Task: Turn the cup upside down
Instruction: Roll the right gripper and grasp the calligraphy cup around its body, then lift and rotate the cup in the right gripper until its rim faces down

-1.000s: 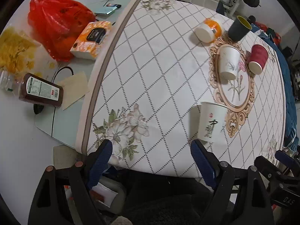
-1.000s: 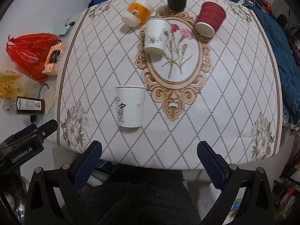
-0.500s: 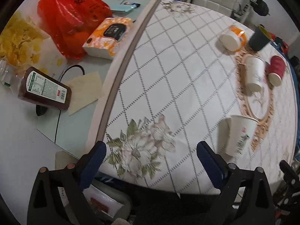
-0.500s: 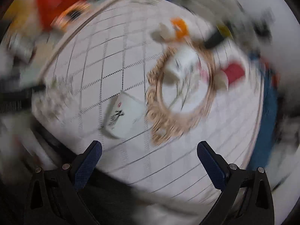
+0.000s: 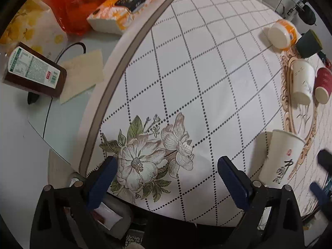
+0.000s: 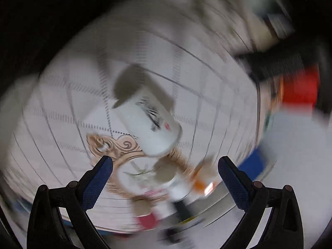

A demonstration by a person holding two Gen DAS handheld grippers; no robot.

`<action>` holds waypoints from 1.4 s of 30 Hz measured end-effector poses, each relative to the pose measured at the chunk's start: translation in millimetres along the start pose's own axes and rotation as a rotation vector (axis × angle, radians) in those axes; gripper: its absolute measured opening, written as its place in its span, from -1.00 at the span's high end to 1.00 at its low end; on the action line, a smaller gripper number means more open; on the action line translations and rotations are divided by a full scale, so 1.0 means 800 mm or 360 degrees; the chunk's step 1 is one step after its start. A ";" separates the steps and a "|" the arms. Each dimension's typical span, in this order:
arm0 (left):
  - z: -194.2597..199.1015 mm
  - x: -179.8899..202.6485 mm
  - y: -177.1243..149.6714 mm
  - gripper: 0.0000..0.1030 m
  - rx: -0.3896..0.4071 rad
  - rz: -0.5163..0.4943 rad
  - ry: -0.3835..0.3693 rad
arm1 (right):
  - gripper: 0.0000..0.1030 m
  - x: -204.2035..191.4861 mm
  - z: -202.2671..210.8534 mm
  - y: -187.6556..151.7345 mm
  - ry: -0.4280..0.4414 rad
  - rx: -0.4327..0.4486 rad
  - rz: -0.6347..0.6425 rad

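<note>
A white paper cup with black brush writing (image 5: 279,158) stands upright near the table's front edge, to the right of my left gripper (image 5: 166,178). The left gripper is open and empty above the flower print. In the blurred right wrist view the same cup (image 6: 151,124) appears rotated, ahead of and above my right gripper (image 6: 166,178), which is open and empty. A dark blurred shape at the right edge of the left wrist view (image 5: 324,164) looks like the right gripper, close to the cup.
Further back lie a second white cup (image 5: 302,82), a red cup (image 5: 322,85), a dark green cup (image 5: 309,45) and an orange-and-white container (image 5: 282,33). Left of the tablecloth edge are a tissue box (image 5: 122,8), red bag (image 5: 76,2) and brown bottle (image 5: 33,70).
The left gripper has moved lower and closer to the table's front-left flower print. The right gripper has rolled sharply, so its view is now rotated and blurred, with the cup nearer.
</note>
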State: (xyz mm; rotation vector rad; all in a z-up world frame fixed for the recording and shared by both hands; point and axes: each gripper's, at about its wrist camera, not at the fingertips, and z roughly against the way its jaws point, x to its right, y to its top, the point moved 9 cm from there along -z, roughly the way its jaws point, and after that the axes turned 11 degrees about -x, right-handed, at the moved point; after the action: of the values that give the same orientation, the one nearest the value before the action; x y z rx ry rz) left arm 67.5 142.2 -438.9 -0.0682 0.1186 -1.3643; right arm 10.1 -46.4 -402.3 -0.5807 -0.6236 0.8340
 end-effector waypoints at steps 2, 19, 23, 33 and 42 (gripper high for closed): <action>-0.008 0.001 -0.002 -0.93 -0.0022 0.0010 0.0003 | -1.00 -0.018 -0.011 0.005 -0.0179 0.0049 0.0342; -0.047 -0.015 0.000 -0.92 -0.0090 0.0108 0.0047 | -0.84 -0.030 -0.085 0.023 -0.0459 0.0217 0.1106; -0.052 -0.020 0.006 -0.92 -0.0095 0.0108 0.0053 | -0.67 -0.036 -0.097 0.034 -0.0443 0.0223 0.1106; -0.050 -0.010 0.006 -0.92 -0.0097 0.0093 0.0064 | -0.32 -0.025 -0.116 0.057 -0.0358 0.0233 0.0959; -0.036 -0.004 0.008 -0.92 -0.0083 0.0072 0.0086 | -0.29 -0.011 -0.110 0.070 -0.0308 0.0229 0.0780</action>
State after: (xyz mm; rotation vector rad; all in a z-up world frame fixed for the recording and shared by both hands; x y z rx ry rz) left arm 69.4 147.4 -468.0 -0.0719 0.2003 -1.3180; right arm 39.5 -42.6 -502.5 -0.5315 -0.5979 1.3966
